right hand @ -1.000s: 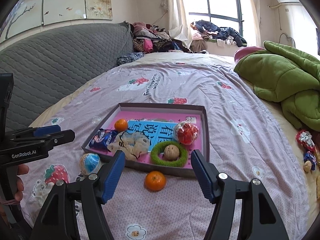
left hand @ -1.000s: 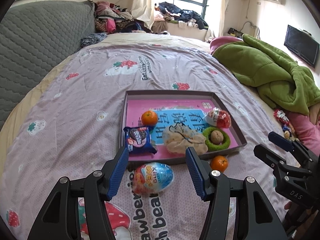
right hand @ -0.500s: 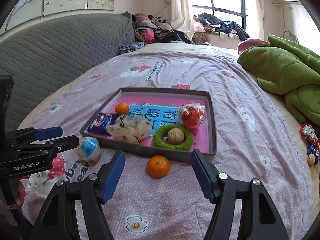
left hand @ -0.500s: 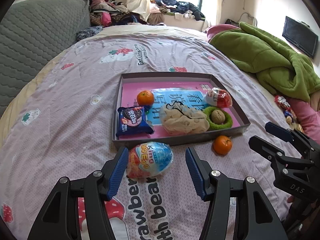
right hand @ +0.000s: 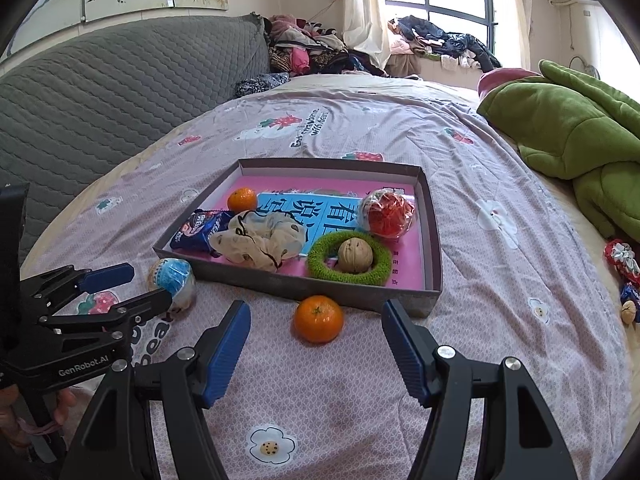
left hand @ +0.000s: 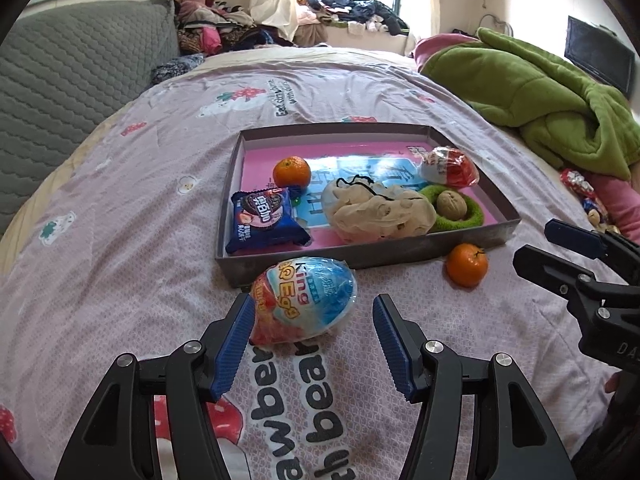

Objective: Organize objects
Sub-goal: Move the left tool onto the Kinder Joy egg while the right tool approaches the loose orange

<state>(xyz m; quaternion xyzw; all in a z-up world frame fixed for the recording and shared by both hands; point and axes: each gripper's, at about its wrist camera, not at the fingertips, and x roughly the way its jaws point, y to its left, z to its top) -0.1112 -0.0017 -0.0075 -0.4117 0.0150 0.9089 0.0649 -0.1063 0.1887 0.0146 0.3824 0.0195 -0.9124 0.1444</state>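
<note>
A shallow grey box (left hand: 372,254) (right hand: 360,298) lies on the bedspread, holding an orange (left hand: 291,171), a blue biscuit pack (left hand: 265,219), a cream scrunchie (left hand: 380,210), a green ring with a walnut (left hand: 451,205) and a red-white egg toy (left hand: 448,166). A blue-pink wrapped egg toy (left hand: 306,298) (right hand: 173,282) lies in front of the box, partly between the tips of my open left gripper (left hand: 314,322). A loose orange (right hand: 318,318) (left hand: 467,265) lies by the box's front wall, just ahead of my open, empty right gripper (right hand: 316,338).
A green blanket (left hand: 532,92) is heaped at the right. A grey quilted headboard (right hand: 100,92) runs along the left. Clothes (left hand: 352,4) are piled by the window at the far end. Small trinkets (right hand: 624,268) lie at the bed's right edge.
Both grippers have moved forward and lower toward the bed. The egg toy now sits partly between the left fingertips, and the loose orange is closer to the right gripper.
</note>
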